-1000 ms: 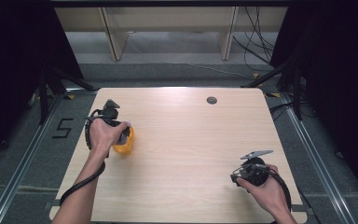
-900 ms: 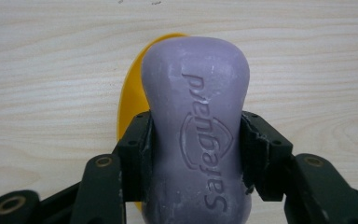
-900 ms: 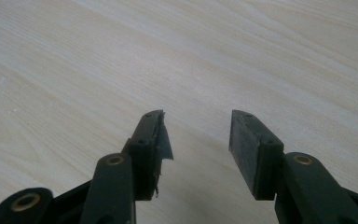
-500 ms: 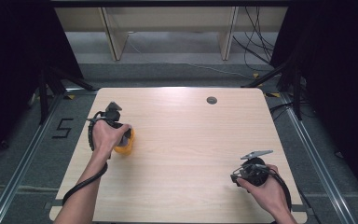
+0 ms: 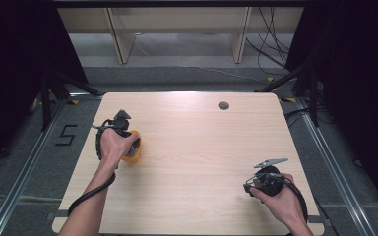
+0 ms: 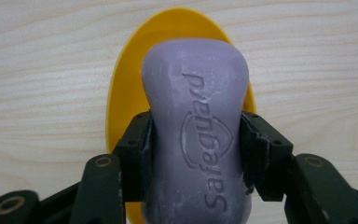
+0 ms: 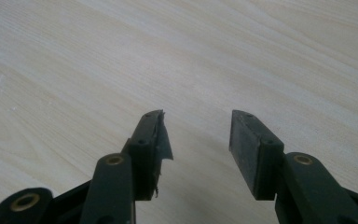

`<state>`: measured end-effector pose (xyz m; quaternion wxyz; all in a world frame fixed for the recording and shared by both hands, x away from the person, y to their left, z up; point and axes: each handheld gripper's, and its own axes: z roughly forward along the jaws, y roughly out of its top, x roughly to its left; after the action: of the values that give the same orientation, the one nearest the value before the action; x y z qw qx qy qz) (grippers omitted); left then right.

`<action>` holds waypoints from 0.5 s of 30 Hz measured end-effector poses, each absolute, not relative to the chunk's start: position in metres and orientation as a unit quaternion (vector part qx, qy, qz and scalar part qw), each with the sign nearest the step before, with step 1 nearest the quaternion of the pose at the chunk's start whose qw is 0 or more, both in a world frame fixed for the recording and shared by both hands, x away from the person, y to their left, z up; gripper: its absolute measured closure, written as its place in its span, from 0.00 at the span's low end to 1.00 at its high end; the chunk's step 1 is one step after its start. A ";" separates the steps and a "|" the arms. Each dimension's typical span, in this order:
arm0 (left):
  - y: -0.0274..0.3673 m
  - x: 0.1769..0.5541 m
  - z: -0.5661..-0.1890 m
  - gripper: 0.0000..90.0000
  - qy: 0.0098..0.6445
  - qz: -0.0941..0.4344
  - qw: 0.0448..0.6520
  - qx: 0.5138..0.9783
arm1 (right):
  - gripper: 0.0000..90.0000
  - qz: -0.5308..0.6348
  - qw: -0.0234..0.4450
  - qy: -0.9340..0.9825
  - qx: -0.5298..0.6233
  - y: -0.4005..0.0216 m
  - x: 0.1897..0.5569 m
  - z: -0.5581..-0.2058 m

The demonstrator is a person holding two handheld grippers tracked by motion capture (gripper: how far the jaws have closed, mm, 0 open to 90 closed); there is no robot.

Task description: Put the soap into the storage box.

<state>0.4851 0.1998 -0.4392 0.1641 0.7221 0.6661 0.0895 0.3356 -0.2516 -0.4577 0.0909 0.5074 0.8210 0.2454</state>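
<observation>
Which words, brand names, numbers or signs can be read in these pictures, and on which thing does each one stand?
"Safeguard", pressed into the purple soap bar together with a shield-shaped emblem; the left gripper is shut on this bar above the yellow dish.
"5", a black mark on the grey floor at the left of the table in the high view.
No other text can be read.

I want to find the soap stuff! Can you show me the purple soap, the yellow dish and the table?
purple soap [image 6: 196, 116], left gripper view, on its embossed top face.
yellow dish [image 6: 121, 93], left gripper view, on its bare left rim.
table [image 5: 202, 147], high view, on bare wood near the middle.
</observation>
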 end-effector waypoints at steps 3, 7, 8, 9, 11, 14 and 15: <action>0.199 0.486 -0.441 0.54 0.664 0.092 0.162 0.724 | 0.61 0.245 0.091 0.821 0.507 -0.252 0.336 -0.458; 0.198 0.486 -0.444 0.54 0.668 0.094 0.164 0.720 | 0.61 0.245 0.091 0.821 0.507 -0.252 0.336 -0.458; 0.198 0.487 -0.444 0.54 0.668 0.094 0.162 0.720 | 0.61 0.246 0.090 0.821 0.508 -0.251 0.336 -0.458; 0.199 0.487 -0.445 0.54 0.666 0.093 0.161 0.722 | 0.61 0.245 0.090 0.821 0.508 -0.251 0.336 -0.458; 0.198 0.487 -0.445 0.54 0.664 0.092 0.159 0.724 | 0.61 0.245 0.090 0.821 0.508 -0.251 0.336 -0.458; 0.199 0.488 -0.446 0.54 0.661 0.091 0.158 0.728 | 0.61 0.245 0.089 0.820 0.509 -0.251 0.336 -0.458; 0.199 0.488 -0.447 0.54 0.658 0.092 0.154 0.732 | 0.61 0.246 0.090 0.820 0.510 -0.251 0.336 -0.458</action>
<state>0.4877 0.1989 -0.4466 0.1543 0.7316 0.6576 0.0922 0.3358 -0.2510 -0.4580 0.0898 0.5095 0.8196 0.2459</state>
